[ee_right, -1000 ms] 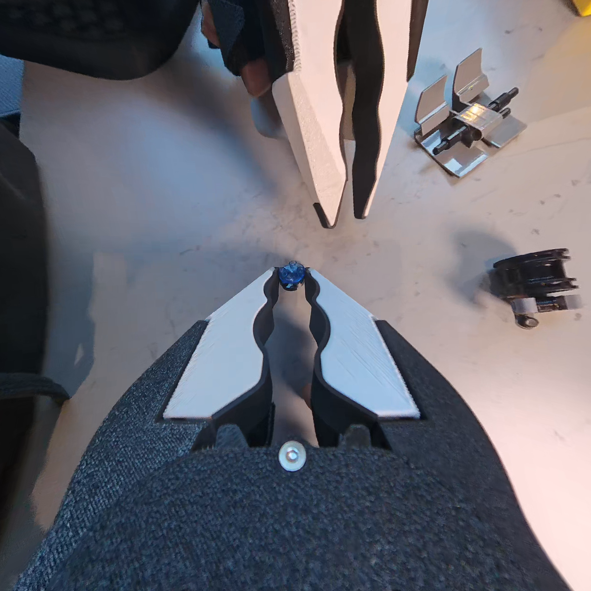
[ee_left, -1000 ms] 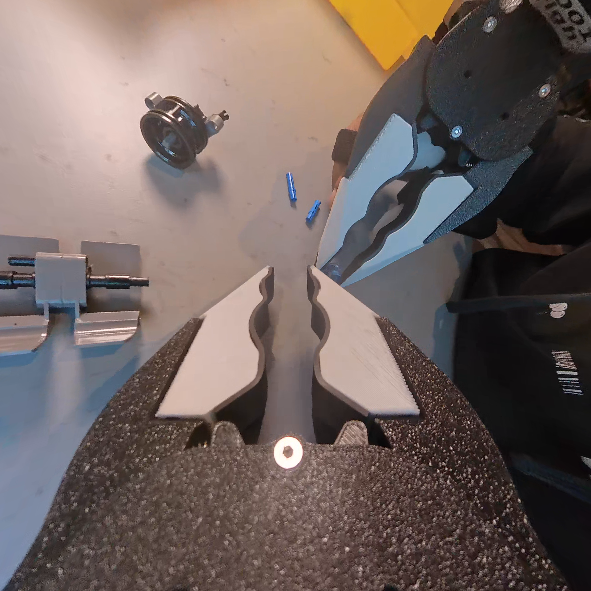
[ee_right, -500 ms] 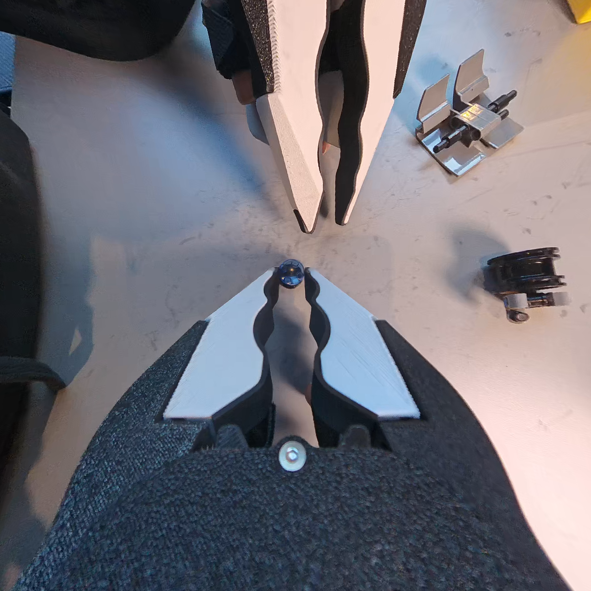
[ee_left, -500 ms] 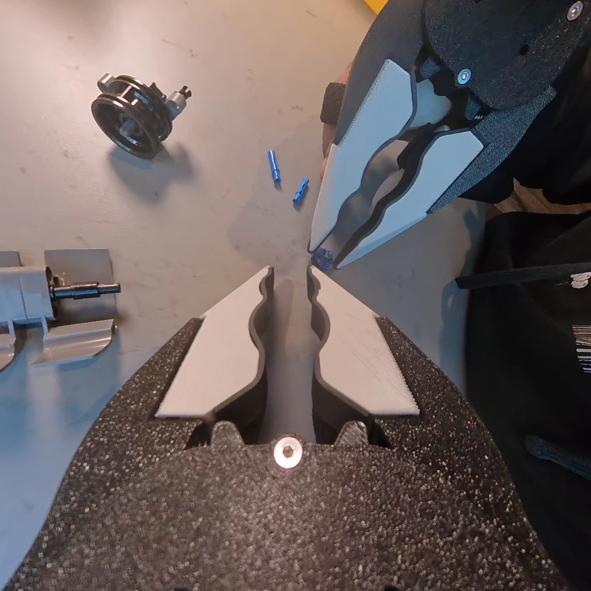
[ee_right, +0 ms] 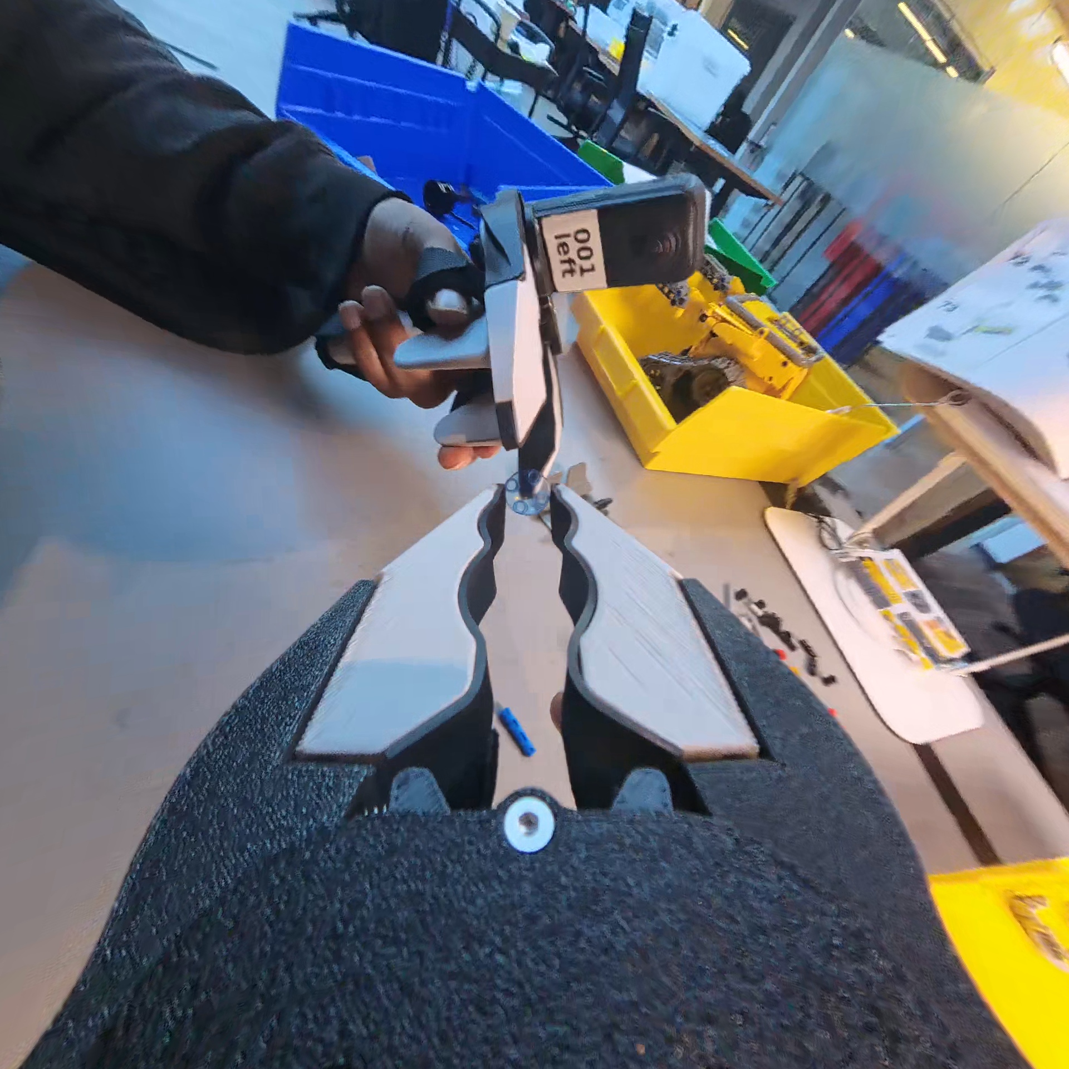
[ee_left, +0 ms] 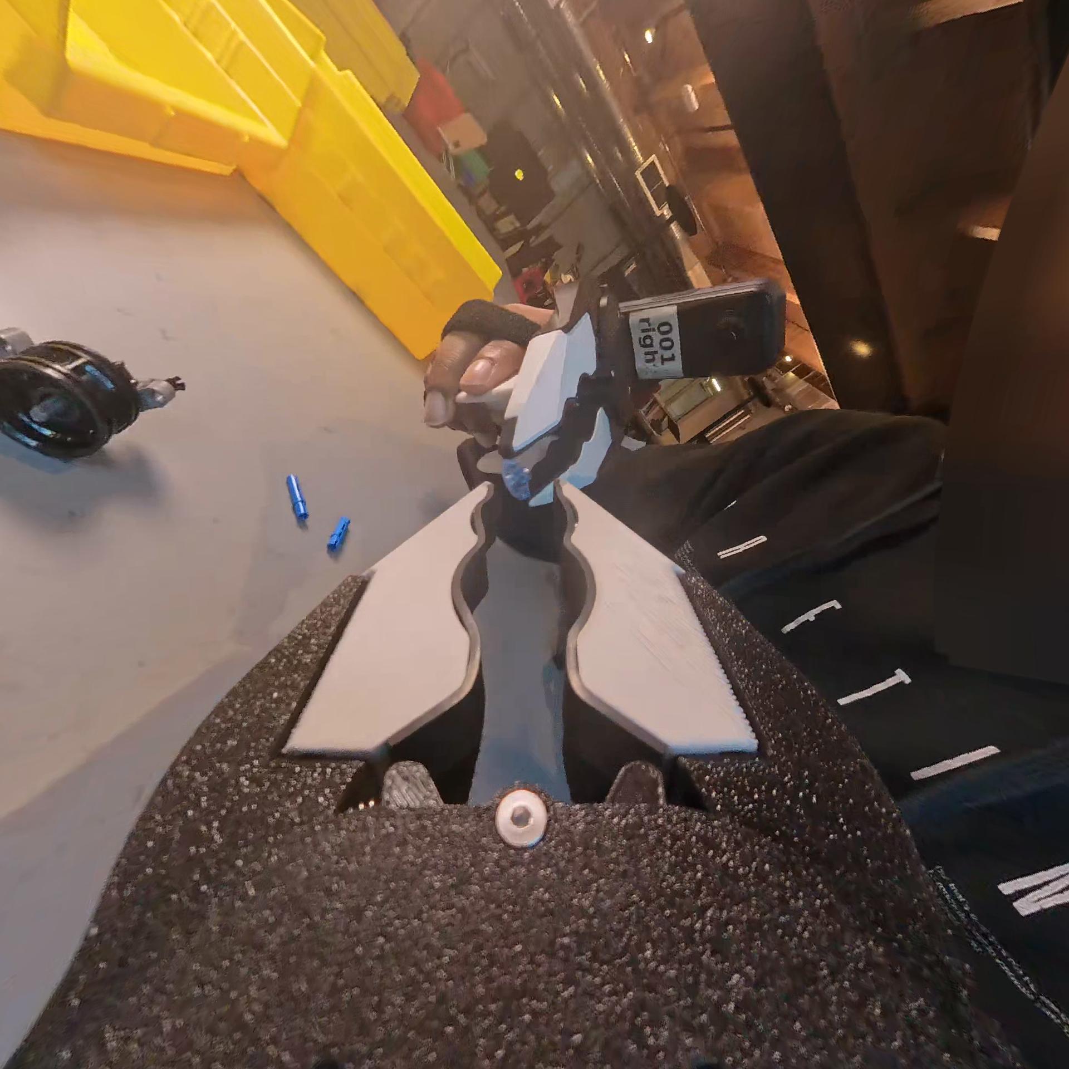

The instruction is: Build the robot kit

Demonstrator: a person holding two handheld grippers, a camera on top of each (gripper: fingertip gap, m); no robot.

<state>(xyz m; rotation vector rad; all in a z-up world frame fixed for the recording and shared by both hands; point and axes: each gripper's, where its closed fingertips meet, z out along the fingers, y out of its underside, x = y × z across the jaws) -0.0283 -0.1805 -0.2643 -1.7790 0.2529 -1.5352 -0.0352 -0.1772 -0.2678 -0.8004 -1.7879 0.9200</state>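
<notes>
1. The right gripper [ee_right: 525,496], mid-frame, is pinching a small translucent blue round piece [ee_right: 526,491] at its tips; its camera is carrying a white sticker with writing.
2. The left gripper [ee_left: 523,497] is standing slightly open and empty, its tips flanking that piece.
3. Since a moment ago both have been tilting up from the grey table [ee_left: 173,578].
4. Two blue pins [ee_left: 297,495] and a black pulley wheel [ee_left: 58,399] are lying at the left; yellow bins [ee_left: 347,173] are sitting upper left.

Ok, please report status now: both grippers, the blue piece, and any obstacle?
Right gripper shut on small blue round piece. Left gripper open, empty, tips facing it, close. Two blue pins and black wheel lie aside on table.
</notes>
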